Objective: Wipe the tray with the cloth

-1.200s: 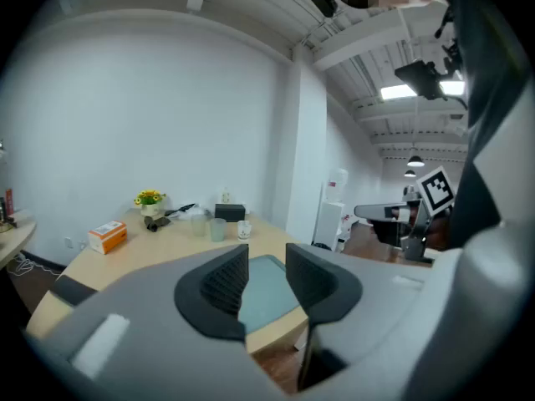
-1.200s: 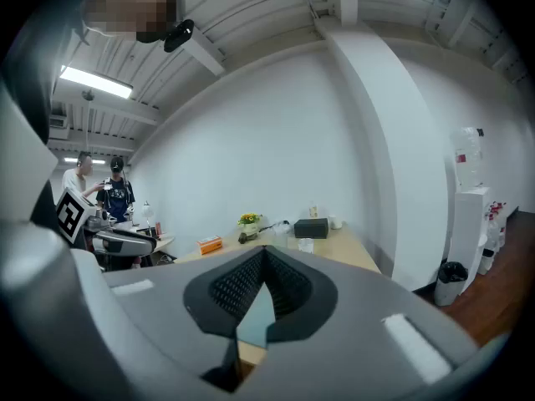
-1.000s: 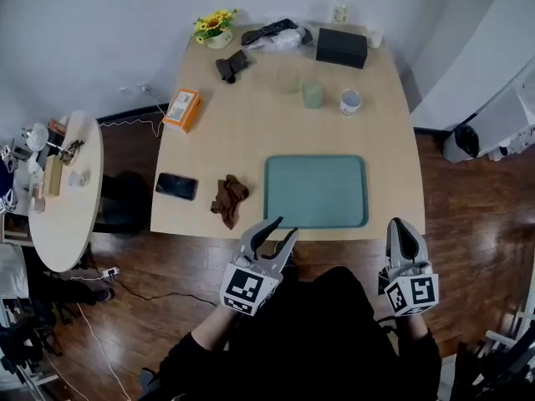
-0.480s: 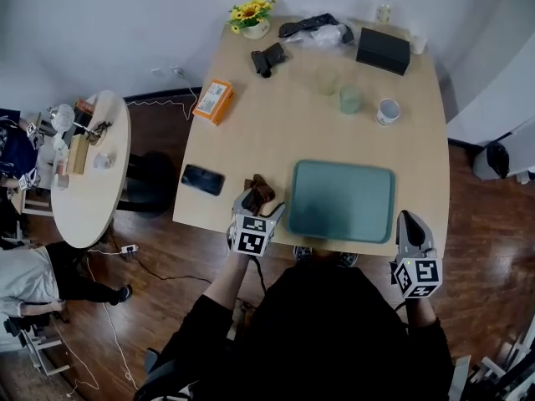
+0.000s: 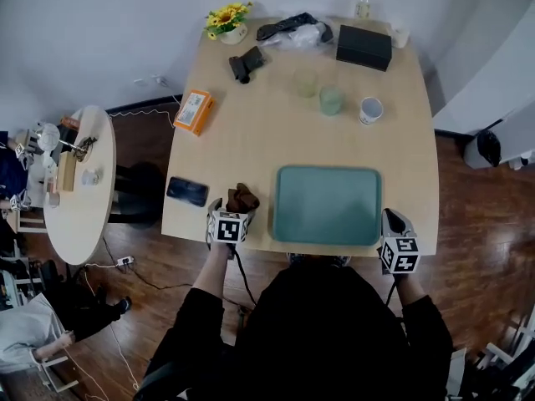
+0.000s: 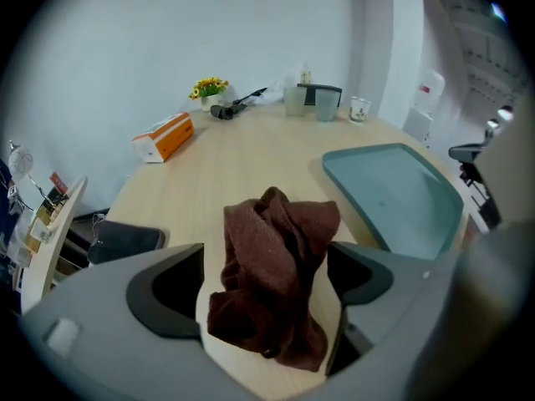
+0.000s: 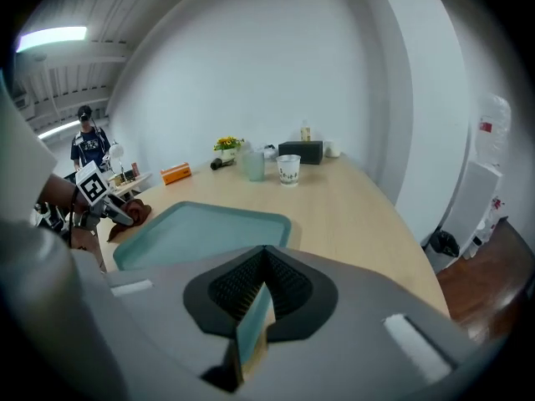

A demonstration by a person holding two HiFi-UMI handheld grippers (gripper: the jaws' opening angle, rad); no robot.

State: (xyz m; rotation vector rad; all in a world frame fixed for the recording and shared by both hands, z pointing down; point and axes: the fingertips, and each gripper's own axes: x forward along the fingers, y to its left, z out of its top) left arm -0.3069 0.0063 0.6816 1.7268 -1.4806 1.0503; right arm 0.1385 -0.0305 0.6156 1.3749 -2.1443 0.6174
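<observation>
From the head view, your left gripper [image 5: 231, 217] is down at the near edge of the table [image 5: 251, 132], with the brown cloth [image 5: 242, 197] crumpled right at its tips. The teal tray [image 5: 328, 205] lies just to the right of the cloth, apart from it. Your right gripper [image 5: 393, 225] sits just outside the tray's near right corner; whether it touches the rim cannot be told from here.

In the left gripper view, your jaws have just been opening and stand wide apart. The cloth [image 6: 272, 282] is bunched upright between them on the tabletop, close to both pads, but neither pad presses on it. The tray [image 6: 393, 199] lies off to the right, beyond the right jaw.

In the right gripper view, your right gripper [image 7: 266, 286] has its jaws drawn together with nothing gripped. The tray [image 7: 192, 232] lies ahead and to the left, and the cloth [image 7: 132, 215] shows past its far left edge, beside your left gripper [image 7: 104, 199].
</observation>
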